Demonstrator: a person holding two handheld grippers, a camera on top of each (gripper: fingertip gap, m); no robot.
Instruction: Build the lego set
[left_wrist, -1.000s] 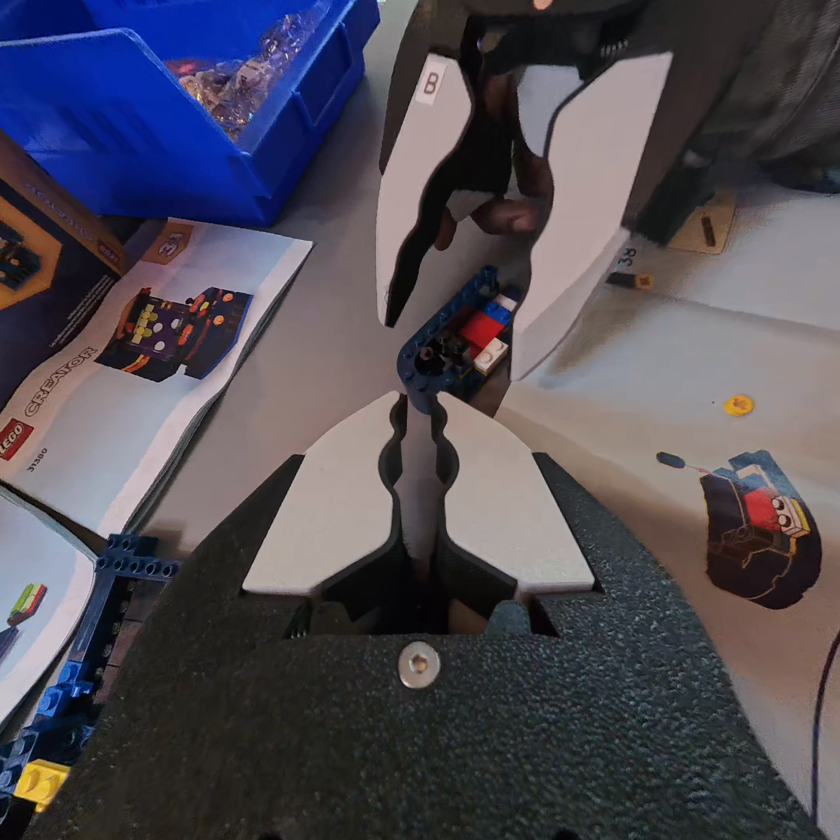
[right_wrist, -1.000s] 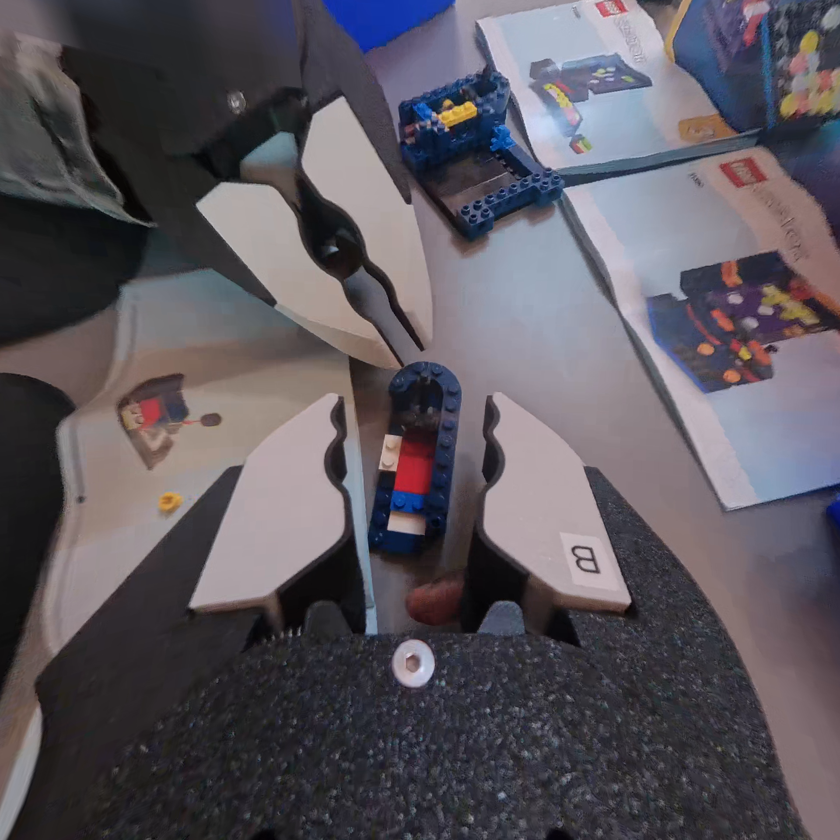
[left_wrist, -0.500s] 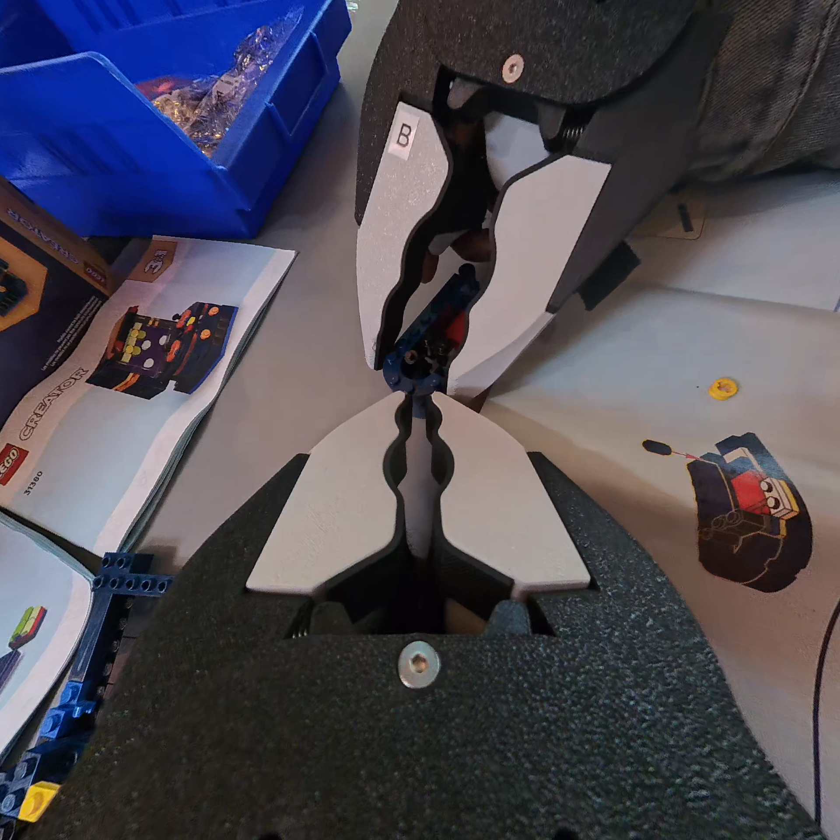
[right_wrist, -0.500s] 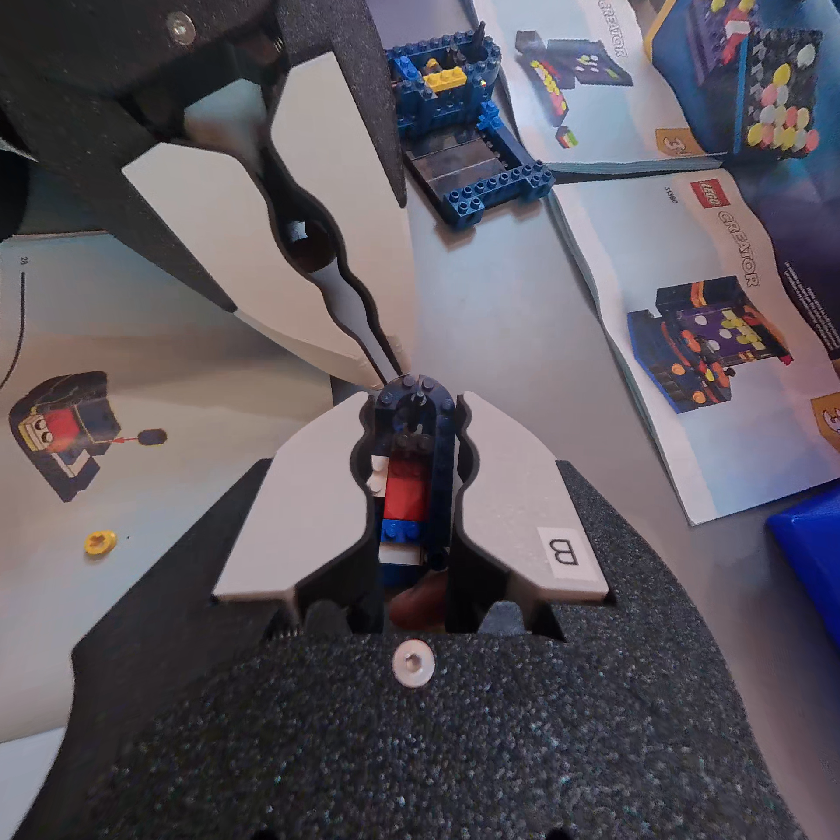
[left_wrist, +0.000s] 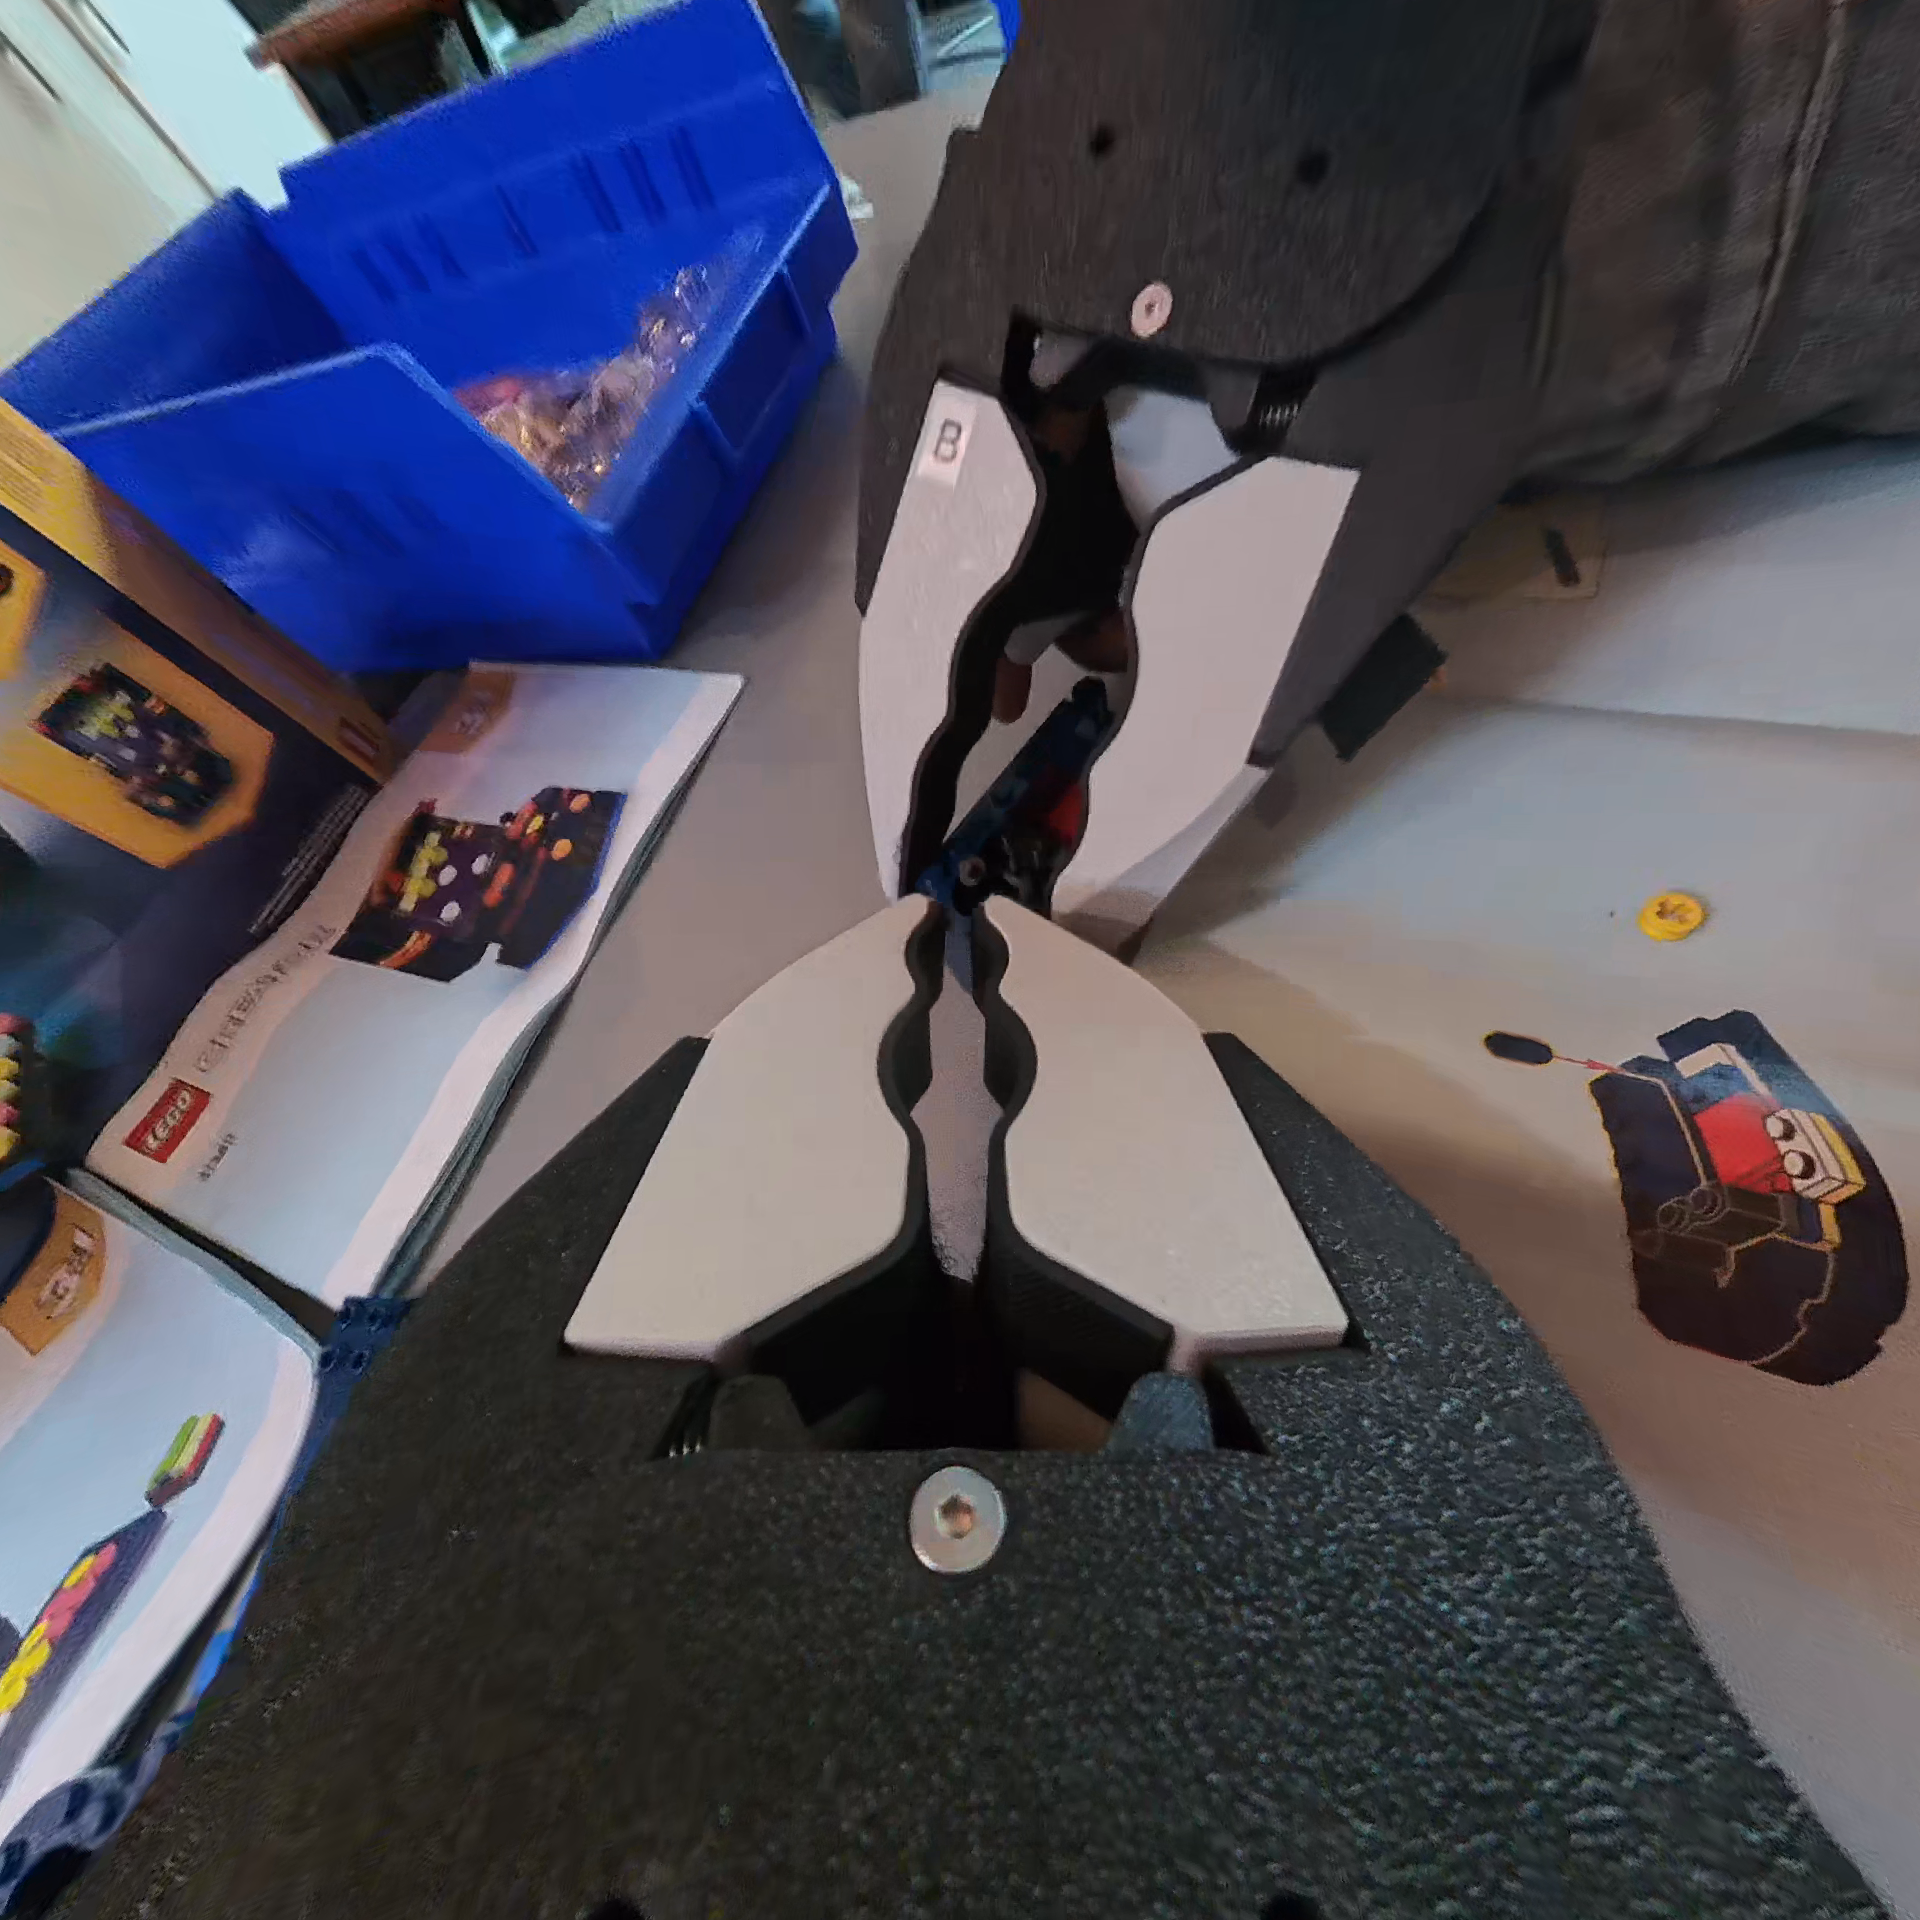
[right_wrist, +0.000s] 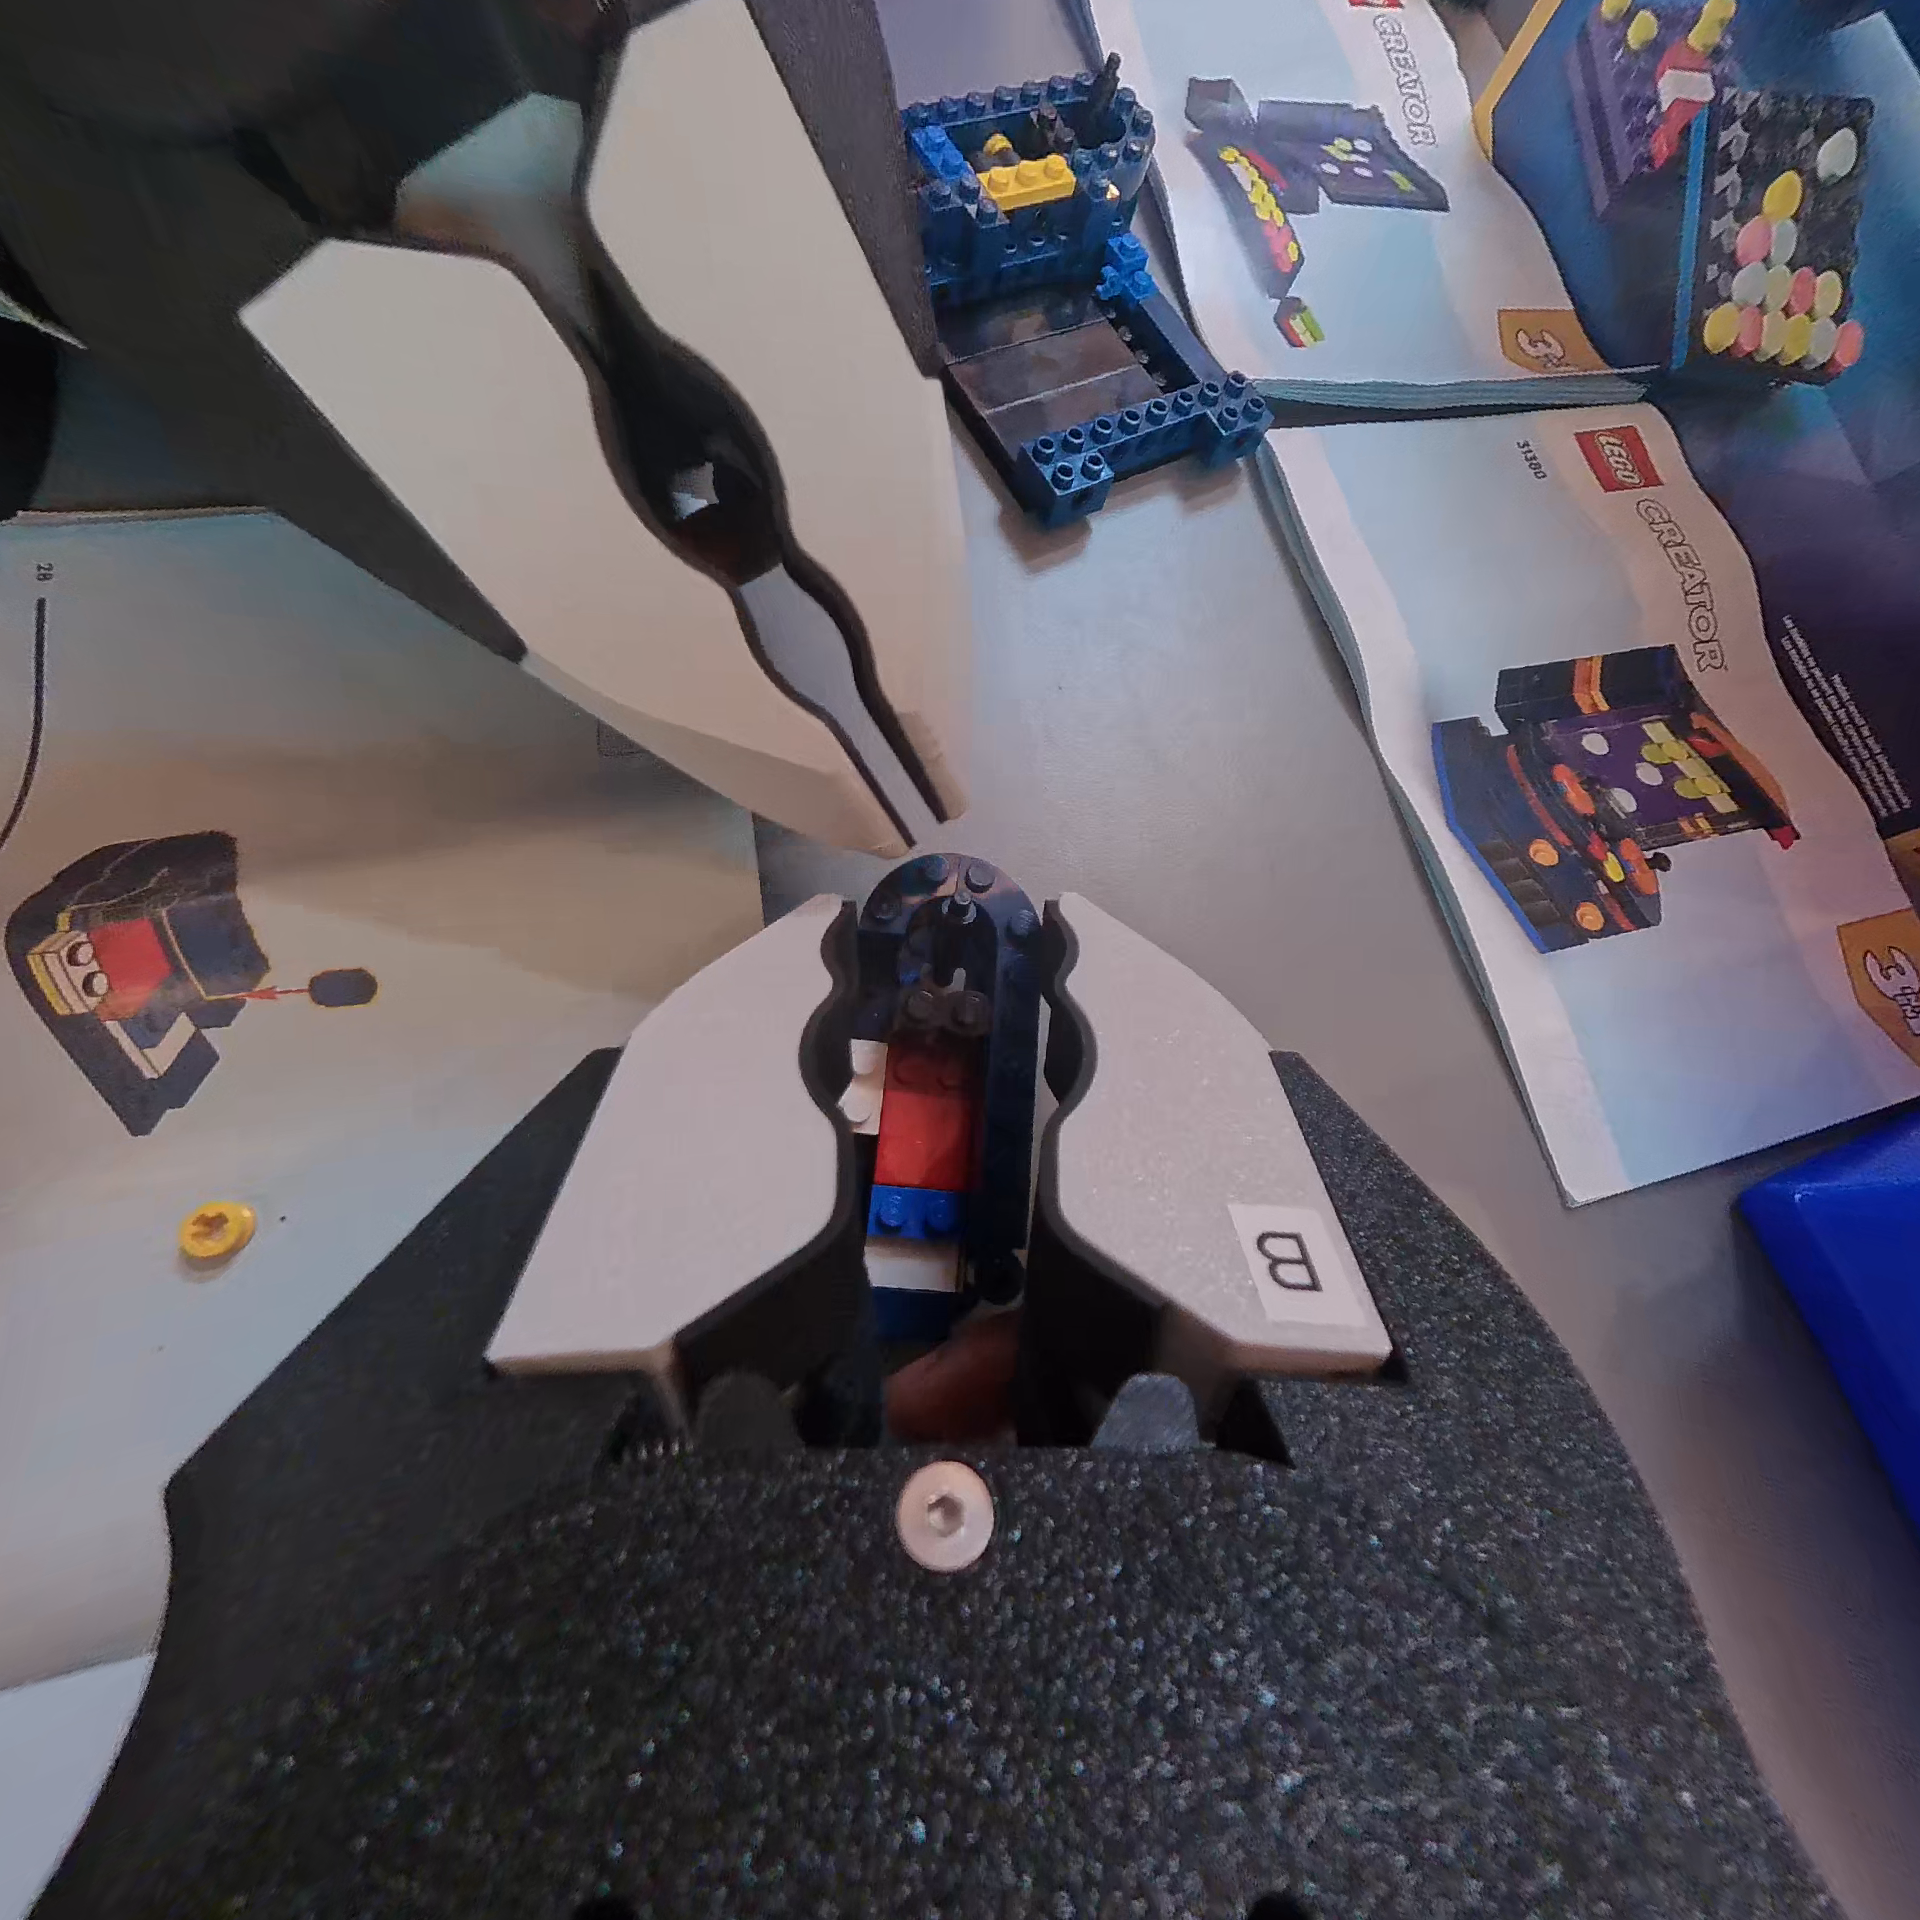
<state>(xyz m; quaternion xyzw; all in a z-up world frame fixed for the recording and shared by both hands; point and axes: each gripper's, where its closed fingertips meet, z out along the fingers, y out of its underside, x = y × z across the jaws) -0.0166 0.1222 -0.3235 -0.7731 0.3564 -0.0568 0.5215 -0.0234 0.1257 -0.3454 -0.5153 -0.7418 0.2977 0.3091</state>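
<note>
Dark-blue brick assembly (right_wrist: 940, 1081): oblong studded frame with rounded far end, red, white and blue bricks inside, a thin black peg upright near the rounded end. Held off the table, clamped along its long sides between the right gripper (right_wrist: 951, 914) pads.

Left gripper (left_wrist: 954, 914): pale matte fingers with wavy dark edges, nearly closed; tips just beside the assembly's rounded end. Whether they pinch anything, cannot tell.

Handling, as judgement: keep the right clamp square on the frame; bring the left tips in gently, since studded joints separate under twist.

Surroundings: grey table (right_wrist: 1143, 675), open instruction booklets (right_wrist: 1621, 831), yellow round stud (right_wrist: 216, 1229), blue plastic bin (left_wrist: 468, 416), second blue build (right_wrist: 1049, 270).
</note>
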